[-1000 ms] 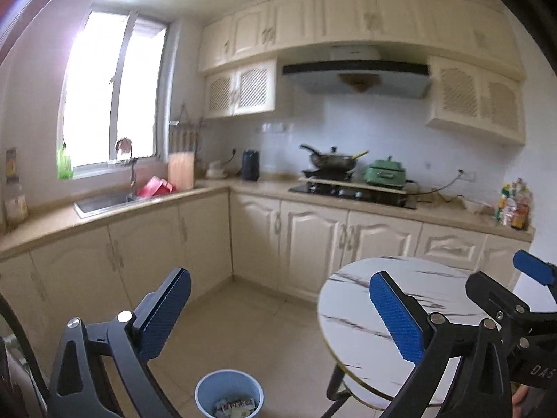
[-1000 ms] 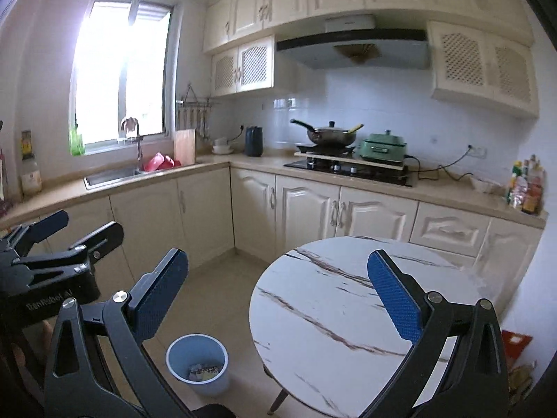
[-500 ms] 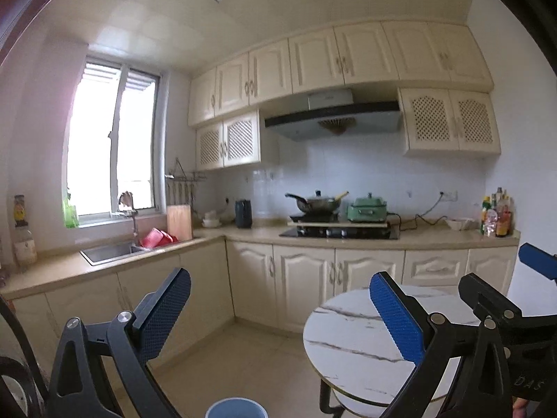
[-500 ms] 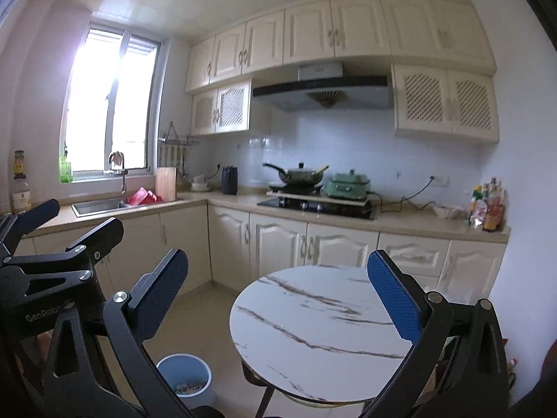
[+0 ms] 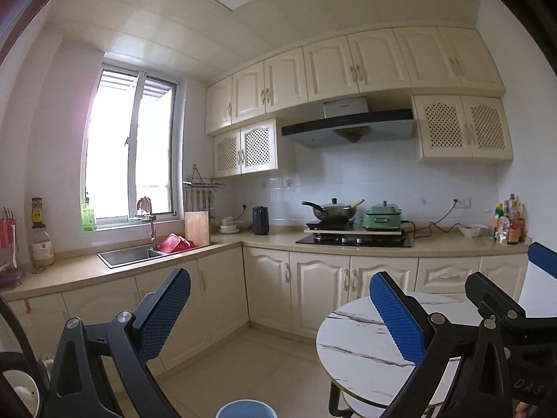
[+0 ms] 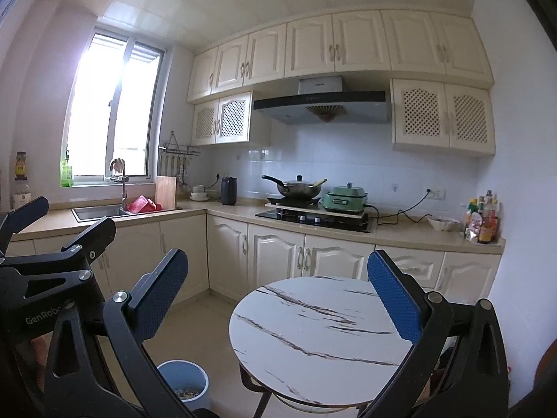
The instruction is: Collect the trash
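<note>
- The left gripper [image 5: 278, 313] is held up in the air with its blue pads spread wide; nothing sits between them.
- The right gripper [image 6: 278, 299] is likewise spread wide and empty, touching nothing.
- Below, the blue trash bin [image 6: 186, 385] stands on the floor just left of the round marble table [image 6: 323, 334], with scraps at its bottom.
- The tabletop is bare.
- Beyond, the cabinets and stove [image 6: 313, 217] line the far wall.
</note>
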